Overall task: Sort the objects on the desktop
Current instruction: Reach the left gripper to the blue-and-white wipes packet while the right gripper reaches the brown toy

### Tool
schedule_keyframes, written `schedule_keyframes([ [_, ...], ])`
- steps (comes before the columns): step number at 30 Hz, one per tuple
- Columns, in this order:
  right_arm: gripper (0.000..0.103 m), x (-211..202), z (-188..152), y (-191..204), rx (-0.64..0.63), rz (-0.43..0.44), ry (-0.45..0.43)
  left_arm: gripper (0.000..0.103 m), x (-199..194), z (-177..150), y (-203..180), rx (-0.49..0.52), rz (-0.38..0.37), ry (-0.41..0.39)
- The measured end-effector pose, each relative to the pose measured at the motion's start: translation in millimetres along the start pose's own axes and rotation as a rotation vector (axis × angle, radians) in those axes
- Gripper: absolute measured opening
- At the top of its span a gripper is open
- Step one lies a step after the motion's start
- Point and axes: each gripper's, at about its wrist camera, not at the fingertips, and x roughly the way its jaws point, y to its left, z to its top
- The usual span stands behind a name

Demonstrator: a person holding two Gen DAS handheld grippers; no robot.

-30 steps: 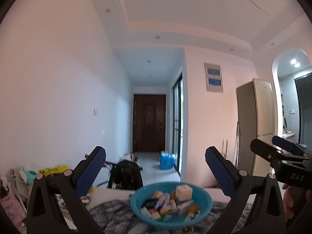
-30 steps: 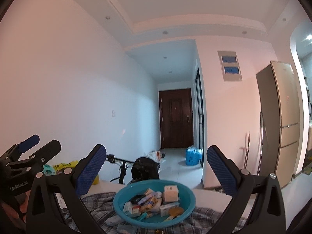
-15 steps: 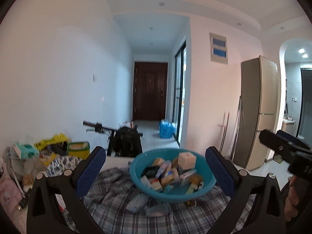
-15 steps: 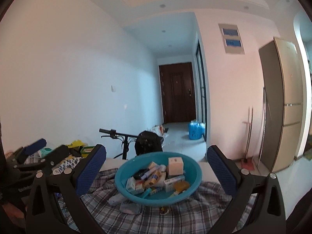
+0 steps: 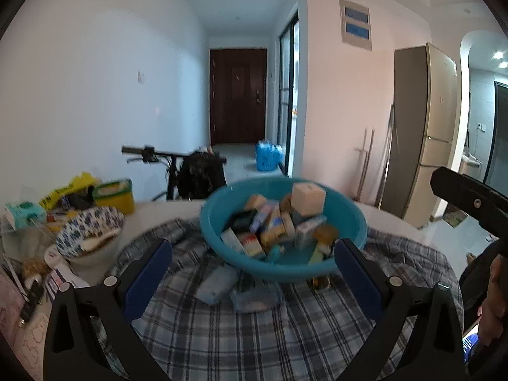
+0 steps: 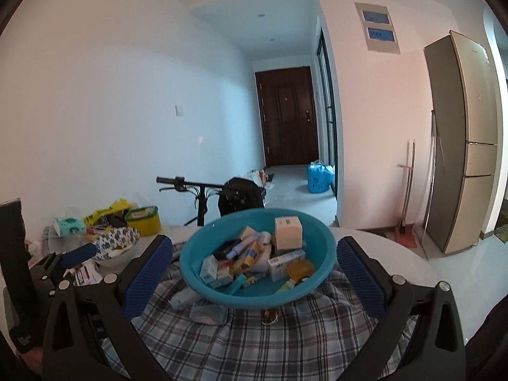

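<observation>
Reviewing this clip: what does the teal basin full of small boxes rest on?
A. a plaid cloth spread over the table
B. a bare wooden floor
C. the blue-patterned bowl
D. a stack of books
A: the teal basin sits on the grey plaid cloth covering the table, with both tools, left tool and right tool, open in front of it and holding nothing.

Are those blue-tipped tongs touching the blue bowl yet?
Apart. Right wrist view shows both right tongs pads wide of the teal bowl, holding nothing.
</observation>
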Motion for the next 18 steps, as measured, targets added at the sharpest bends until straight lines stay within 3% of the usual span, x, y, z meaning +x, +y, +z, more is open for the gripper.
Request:
schedule_keyframes([
  [18,0.103,59.1,-52.7,-10.8,0.011,-0.043,0.217,0.103,76.0,-52.6,4.8,-0.03,-0.037,0.241],
])
